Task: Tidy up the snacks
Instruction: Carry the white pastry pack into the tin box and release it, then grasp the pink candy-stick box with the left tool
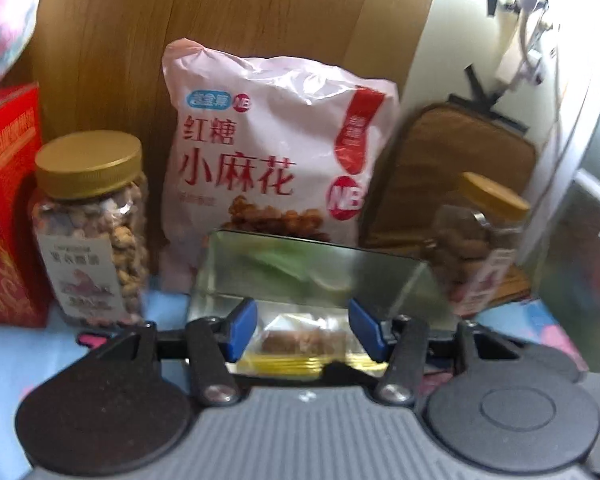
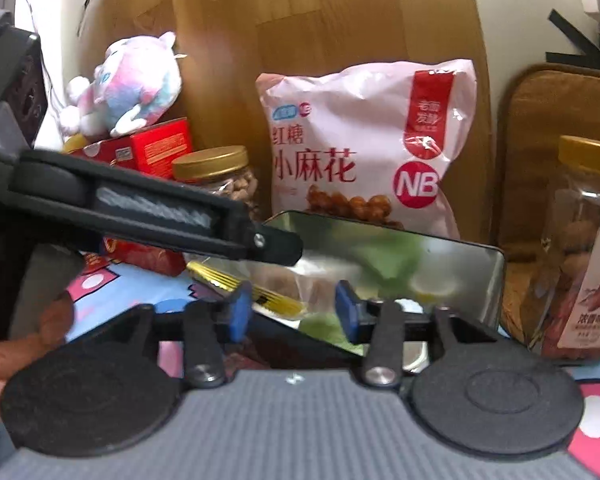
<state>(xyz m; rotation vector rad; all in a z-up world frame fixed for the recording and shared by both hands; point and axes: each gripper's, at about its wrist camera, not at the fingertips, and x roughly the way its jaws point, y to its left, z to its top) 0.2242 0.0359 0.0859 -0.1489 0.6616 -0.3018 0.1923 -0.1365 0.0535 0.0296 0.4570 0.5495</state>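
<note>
A small clear snack packet with a yellow striped end and a brown pastry inside sits between the blue pads of my left gripper, which is shut on it. In the right wrist view the same packet hangs under the left gripper's tip, over the near edge of an open shiny metal tin. Green wrapped pieces lie in the tin. My right gripper stands open just in front of the tin, its pads pressing on nothing.
Against a wooden board leans a pink bag of twists. Two gold-lidded jars flank the tin. A red box stands left, a plush toy on red boxes, a brown cushion right. A hand shows at lower left.
</note>
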